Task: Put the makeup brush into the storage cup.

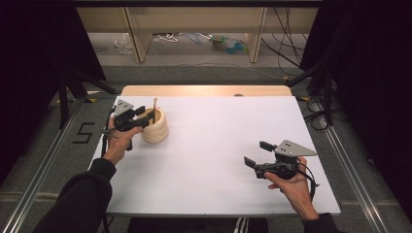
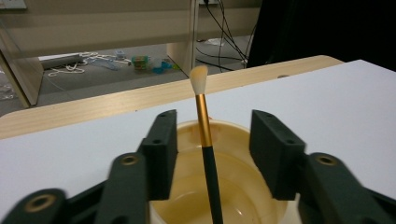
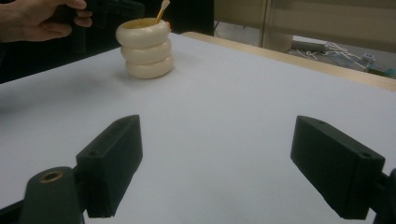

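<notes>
A cream ribbed cup (image 1: 155,128) stands at the left of the white table (image 1: 218,145). In it a make-up brush (image 2: 205,140) stands upright, with a dark handle, a gold ferrule and pale bristles on top. My left gripper (image 1: 148,116) hovers at the cup's rim, open. Its jaws stand on either side of the brush handle with a gap at each side. My right gripper (image 1: 256,153) is held low over the table's right half, open wide with nothing between its jaws. From there the cup (image 3: 144,49) and the brush tip (image 3: 162,10) lie far off, beside the left hand (image 3: 42,18).
A strip of bare wood (image 1: 204,90) runs along the table's far edge. Beyond it, on the floor, are wooden shelf legs (image 1: 138,39), cables and small litter (image 1: 226,43). Black curtains and stands flank both sides.
</notes>
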Action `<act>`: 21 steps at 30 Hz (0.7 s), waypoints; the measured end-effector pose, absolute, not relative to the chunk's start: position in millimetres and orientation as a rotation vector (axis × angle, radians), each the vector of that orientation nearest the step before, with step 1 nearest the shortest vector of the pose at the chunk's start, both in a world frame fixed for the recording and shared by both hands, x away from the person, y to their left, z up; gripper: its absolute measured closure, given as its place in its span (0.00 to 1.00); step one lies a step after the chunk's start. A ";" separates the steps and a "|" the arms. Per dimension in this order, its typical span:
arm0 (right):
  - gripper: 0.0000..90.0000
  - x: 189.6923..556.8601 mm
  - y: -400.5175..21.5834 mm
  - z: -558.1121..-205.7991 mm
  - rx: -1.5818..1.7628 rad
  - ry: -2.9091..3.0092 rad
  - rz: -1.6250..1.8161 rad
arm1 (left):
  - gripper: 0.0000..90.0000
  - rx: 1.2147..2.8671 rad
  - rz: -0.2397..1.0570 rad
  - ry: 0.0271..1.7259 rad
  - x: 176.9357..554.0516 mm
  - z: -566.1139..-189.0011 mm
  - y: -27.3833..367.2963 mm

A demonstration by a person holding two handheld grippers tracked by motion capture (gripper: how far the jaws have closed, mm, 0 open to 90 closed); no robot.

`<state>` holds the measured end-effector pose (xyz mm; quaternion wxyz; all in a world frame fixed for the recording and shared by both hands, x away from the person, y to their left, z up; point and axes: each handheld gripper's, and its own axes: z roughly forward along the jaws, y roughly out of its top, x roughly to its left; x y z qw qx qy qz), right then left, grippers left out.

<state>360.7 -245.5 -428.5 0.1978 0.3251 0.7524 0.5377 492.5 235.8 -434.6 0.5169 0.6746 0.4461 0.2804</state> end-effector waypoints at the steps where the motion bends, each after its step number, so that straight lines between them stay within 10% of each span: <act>1: 0.20 360.8 -245.4 -428.5 0.910 2.104 1.505 | 0.52 1.619 0.679 1.072 491.5 -433.2 236.0; 21: 0.19 360.9 -246.5 -427.6 0.909 2.086 1.513 | 0.21 1.539 0.593 1.033 450.2 -405.9 234.7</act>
